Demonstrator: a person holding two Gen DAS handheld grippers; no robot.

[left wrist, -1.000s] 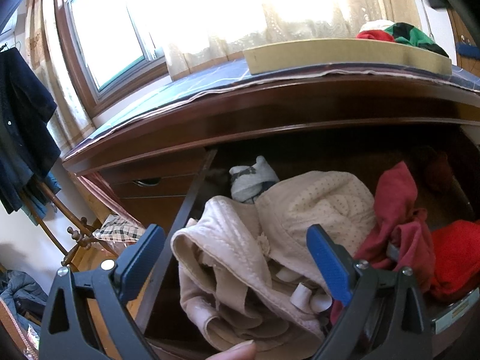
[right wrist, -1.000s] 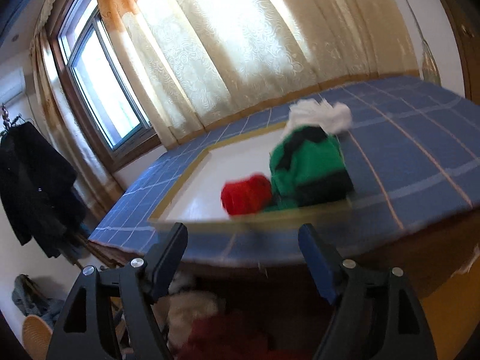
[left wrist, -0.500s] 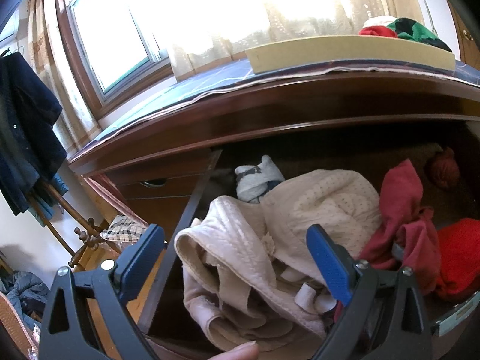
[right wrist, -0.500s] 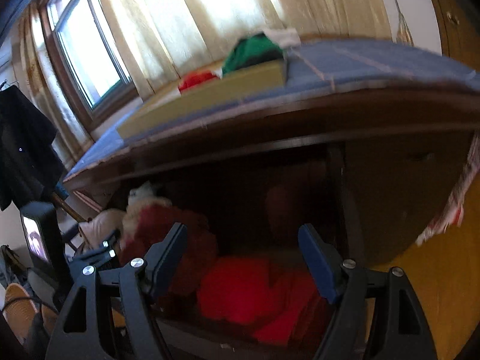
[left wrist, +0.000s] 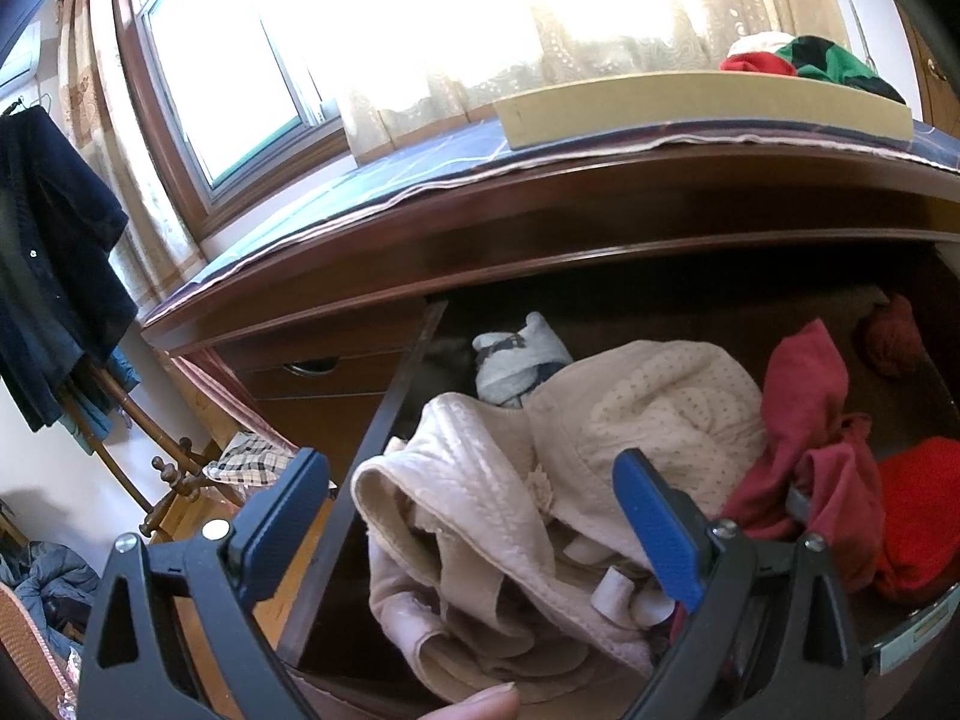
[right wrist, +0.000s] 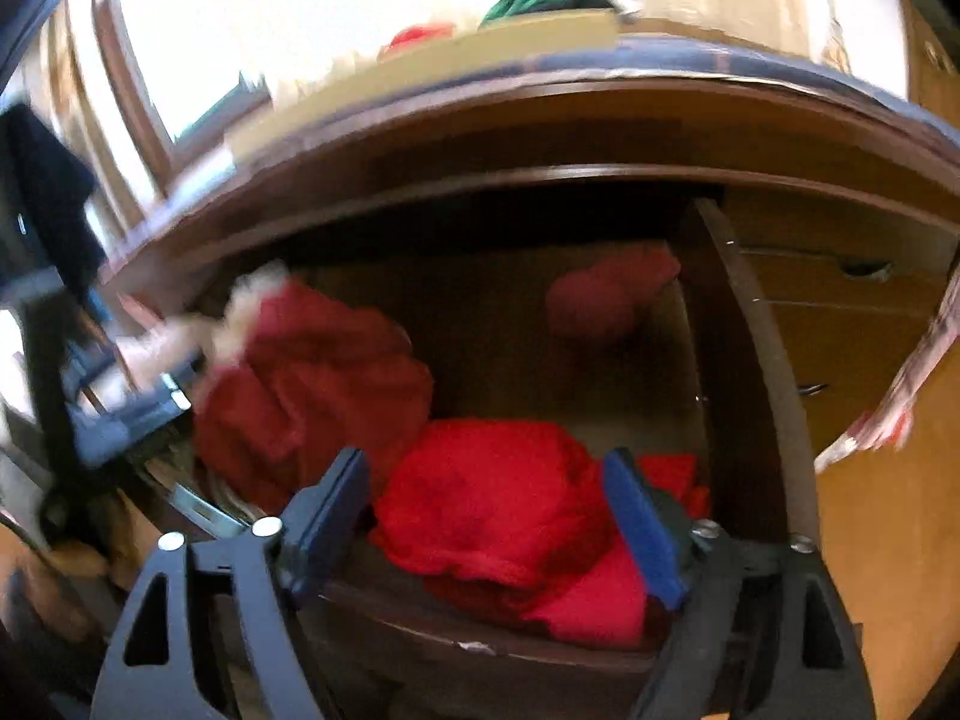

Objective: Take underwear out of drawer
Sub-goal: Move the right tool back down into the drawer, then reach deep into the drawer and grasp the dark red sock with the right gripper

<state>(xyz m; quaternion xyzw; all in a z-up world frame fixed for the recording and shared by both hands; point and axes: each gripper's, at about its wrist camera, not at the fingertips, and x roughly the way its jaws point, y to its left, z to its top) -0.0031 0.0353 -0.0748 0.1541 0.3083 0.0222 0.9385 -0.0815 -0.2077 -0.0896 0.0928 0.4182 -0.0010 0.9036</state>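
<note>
The wooden drawer (left wrist: pixel 384 420) stands pulled out and full of clothes. A beige satin piece of underwear (left wrist: pixel 480 480) and a cream dotted one (left wrist: pixel 660 408) lie at its left. A dark red garment (left wrist: pixel 804 420) and a bright red one (left wrist: pixel 918 510) lie at its right. My left gripper (left wrist: pixel 468 516) hovers open above the beige piece, its left finger out over the drawer's side wall. My right gripper (right wrist: pixel 486 522) hangs low over the bright red garment (right wrist: pixel 492 504). Its jaws are opening and the cloth shows between them, untouched by the pads.
A shallow tray (left wrist: pixel 690 102) on the dresser's blue tiled top holds green, red and white clothes. A small dark red bundle (right wrist: pixel 606 294) lies at the drawer's back right and a white-grey bundle (left wrist: pixel 516 360) at the back left. Dark clothes (left wrist: pixel 54 264) hang on a rack at the left.
The right gripper has dropped from the dresser top and its tray down to the drawer, over the bright red garment, with its jaws a little wider. The left gripper has kept still.
</note>
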